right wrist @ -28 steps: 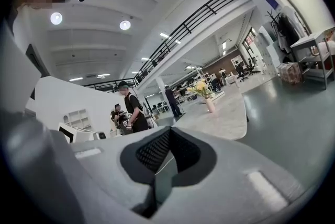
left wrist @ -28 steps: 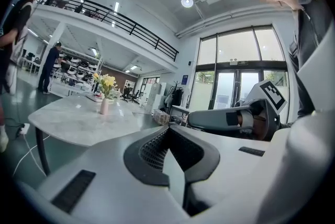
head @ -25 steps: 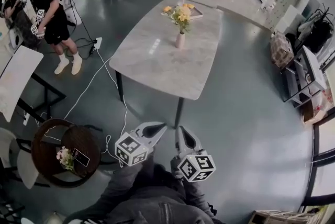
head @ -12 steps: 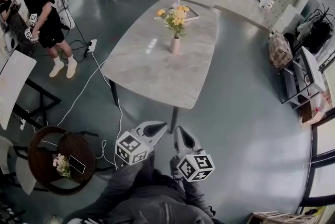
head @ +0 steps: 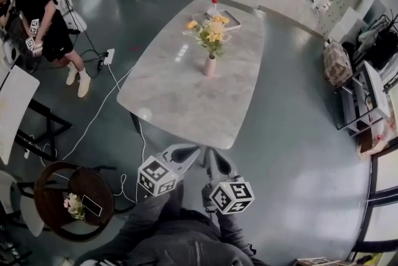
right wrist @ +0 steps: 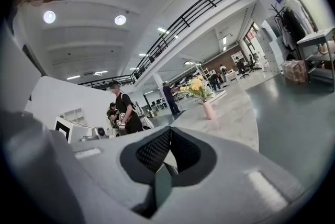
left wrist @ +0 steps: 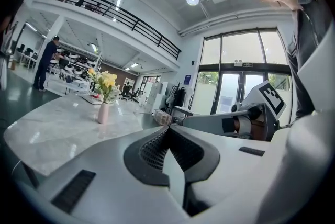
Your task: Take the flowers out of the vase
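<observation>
A bunch of yellow flowers stands in a small pink vase near the middle of a long pale marble table. The vase and the flowers show far off at the left of the left gripper view. In the right gripper view the vase stands ahead with the flowers above it. My left gripper and my right gripper are side by side just short of the table's near end. Both are shut and hold nothing.
A tray with a small bottle lies at the table's far end. A person stands at the far left. A white cable runs over the floor. A round dark side table with flowers stands at lower left; shelves line the right.
The table and vase have drawn nearer in the head view, and the table's near end now lies just in front of both grippers. Both grippers stay shut and side by side.
</observation>
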{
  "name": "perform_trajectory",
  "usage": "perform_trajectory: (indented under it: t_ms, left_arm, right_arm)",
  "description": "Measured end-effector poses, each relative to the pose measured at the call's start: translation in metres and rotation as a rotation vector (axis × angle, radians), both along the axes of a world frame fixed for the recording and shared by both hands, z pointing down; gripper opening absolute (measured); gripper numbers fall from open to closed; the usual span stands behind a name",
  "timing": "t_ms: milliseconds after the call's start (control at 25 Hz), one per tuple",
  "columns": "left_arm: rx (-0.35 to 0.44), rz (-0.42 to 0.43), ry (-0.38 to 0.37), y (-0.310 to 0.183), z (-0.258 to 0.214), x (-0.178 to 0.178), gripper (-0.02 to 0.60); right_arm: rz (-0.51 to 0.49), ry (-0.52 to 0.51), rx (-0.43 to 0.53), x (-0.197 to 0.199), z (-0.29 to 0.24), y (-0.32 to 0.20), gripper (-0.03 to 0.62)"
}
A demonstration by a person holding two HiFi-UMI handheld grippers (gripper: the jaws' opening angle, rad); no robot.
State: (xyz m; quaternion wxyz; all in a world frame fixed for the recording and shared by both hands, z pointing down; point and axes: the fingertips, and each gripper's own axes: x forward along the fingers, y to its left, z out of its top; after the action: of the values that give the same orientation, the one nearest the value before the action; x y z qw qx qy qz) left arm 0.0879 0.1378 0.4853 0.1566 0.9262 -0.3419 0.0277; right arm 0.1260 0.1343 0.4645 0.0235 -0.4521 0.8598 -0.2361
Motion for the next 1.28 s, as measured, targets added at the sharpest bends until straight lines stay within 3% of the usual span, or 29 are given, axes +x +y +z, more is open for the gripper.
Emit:
perform_trajectory:
  t_ms: [840,1280]
  left_arm:
    - [0.031,0.086,0.027,-0.165,-0.015,-0.056,0.000]
    - [0.043,0.092,0.027,-0.203,-0.007,-0.082,0.000]
  right_arm:
    - [0.073,0.025,0.037,-0.054,-0.017,-0.169,0.000]
    - [0.074,0.020,0.044,-0.078,-0.009,-0.214,0.000]
